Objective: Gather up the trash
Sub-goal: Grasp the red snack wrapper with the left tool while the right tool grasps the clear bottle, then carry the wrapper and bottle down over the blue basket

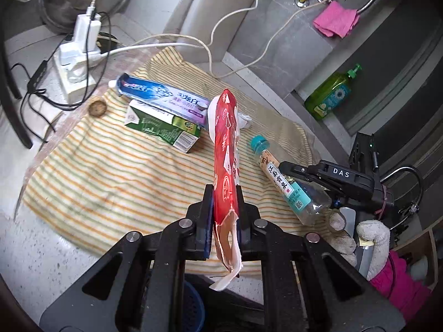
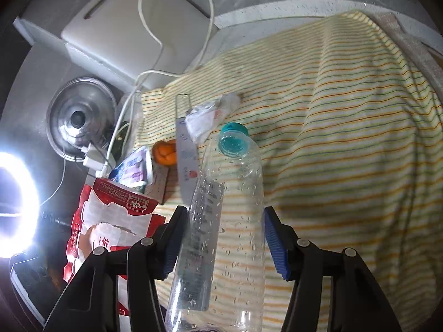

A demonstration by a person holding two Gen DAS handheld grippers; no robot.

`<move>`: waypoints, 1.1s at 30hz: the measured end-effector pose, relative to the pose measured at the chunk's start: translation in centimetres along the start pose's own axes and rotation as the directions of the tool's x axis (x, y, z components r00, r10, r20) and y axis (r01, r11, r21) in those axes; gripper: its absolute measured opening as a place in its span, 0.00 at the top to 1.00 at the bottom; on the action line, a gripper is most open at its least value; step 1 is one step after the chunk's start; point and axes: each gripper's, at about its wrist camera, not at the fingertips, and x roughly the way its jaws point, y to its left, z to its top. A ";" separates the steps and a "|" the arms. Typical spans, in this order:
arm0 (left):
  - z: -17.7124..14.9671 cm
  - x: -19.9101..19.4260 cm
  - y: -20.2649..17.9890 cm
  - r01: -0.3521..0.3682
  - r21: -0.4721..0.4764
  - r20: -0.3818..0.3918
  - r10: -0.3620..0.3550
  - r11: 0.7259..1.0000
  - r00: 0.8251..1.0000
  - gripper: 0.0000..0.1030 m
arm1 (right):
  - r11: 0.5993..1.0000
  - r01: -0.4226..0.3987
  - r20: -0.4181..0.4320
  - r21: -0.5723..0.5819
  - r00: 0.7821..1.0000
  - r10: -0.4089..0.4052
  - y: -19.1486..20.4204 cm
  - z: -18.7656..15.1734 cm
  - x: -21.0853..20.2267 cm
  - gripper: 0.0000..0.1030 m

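Striped cloth (image 1: 110,166) | left gripper (image 1: 224,207) clamps red wrapper (image 1: 225,144) | right gripper (image 2: 221,238) straddles bottle (image 2: 227,207), contact unclear

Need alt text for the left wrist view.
The left claw pinches a torn red snack wrapper upright above a striped cloth; to its right, the right claw reaches a clear plastic bottle.

Pale speckled counter (image 1: 33,249) carries yellow striped cloth (image 1: 116,171); white power strip (image 1: 74,69) with chargers on bare counter beside cloth's far corner; on cloth: toothpaste tube (image 1: 163,96) resting atop green box (image 1: 163,127), small round brown lid (image 1: 97,107) near cloth edge, crumpled white wrapper (image 2: 210,116), orange peel (image 2: 165,152).
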 end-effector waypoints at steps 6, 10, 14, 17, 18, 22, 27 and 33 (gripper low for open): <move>-2.1 -2.6 1.0 0.009 -0.001 0.054 -0.009 1.000 0.999 0.90 | 0.997 -0.032 0.059 -0.064 0.998 0.035 1.4 -2.6 -2.1 0.44; -4.3 -4.7 1.1 -0.003 0.020 0.096 0.001 1.000 0.995 0.90 | 0.993 -0.062 0.078 -0.099 0.995 0.070 1.9 -5.1 -3.7 0.44; -7.1 -6.8 1.6 -0.014 0.017 0.127 0.011 1.000 0.992 0.90 | 0.983 -0.086 0.064 -0.160 0.993 0.097 3.2 -8.4 -4.7 0.44; -9.2 -8.1 2.1 -0.025 0.014 0.136 0.023 1.000 0.990 0.90 | 0.972 -0.109 0.041 -0.209 0.992 0.120 4.3 -11.0 -5.2 0.44; -9.9 -8.5 2.3 -0.033 0.016 0.137 0.030 0.999 0.990 0.90 | 0.968 -0.114 0.037 -0.224 0.991 0.125 4.6 -11.8 -5.4 0.44; -12.4 -10.0 3.2 -0.060 0.011 0.141 0.058 0.998 0.988 0.90 | 0.954 -0.120 0.009 -0.273 0.992 0.128 5.4 -14.7 -5.3 0.44; -15.3 -10.9 4.2 -0.104 0.019 0.129 0.101 0.994 0.987 0.90 | 0.933 -0.115 -0.022 -0.340 0.993 0.114 6.1 -18.1 -4.8 0.44; -18.3 -10.8 5.2 -0.144 0.025 0.104 0.141 0.989 0.984 0.90 | 0.910 -0.103 -0.065 -0.401 0.994 0.084 6.4 -21.6 -3.3 0.44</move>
